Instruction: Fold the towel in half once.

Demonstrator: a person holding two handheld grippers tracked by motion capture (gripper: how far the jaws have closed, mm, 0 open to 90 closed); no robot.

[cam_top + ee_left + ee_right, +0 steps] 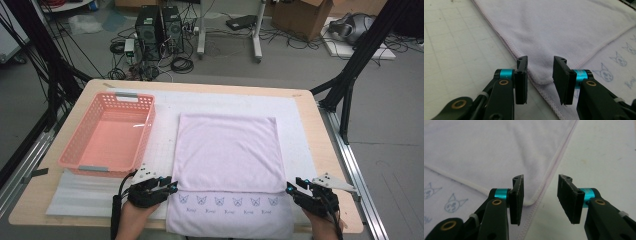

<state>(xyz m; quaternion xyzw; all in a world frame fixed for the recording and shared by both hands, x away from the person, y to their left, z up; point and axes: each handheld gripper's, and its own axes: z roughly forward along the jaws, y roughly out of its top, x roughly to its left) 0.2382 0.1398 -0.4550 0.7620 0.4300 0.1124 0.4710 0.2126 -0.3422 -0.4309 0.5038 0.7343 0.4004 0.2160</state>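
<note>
High view: lilac towel (226, 152) lies folded on the white mat (300, 130), right of the pink basket (107, 132); its upper layer stops short of the near printed strip. Left gripper (172, 187) and right gripper (288, 188) sit at that layer's two near corners, probably for a second fold.

Left gripper view: jaws parted, straddling the folded corner (541, 78), nothing pinched.

Right gripper view: jaws released, corner (530, 201) just beside the left pad, ungripped.

pink basket (107, 132), white mat (225, 102), wooden table (320, 135)
</note>
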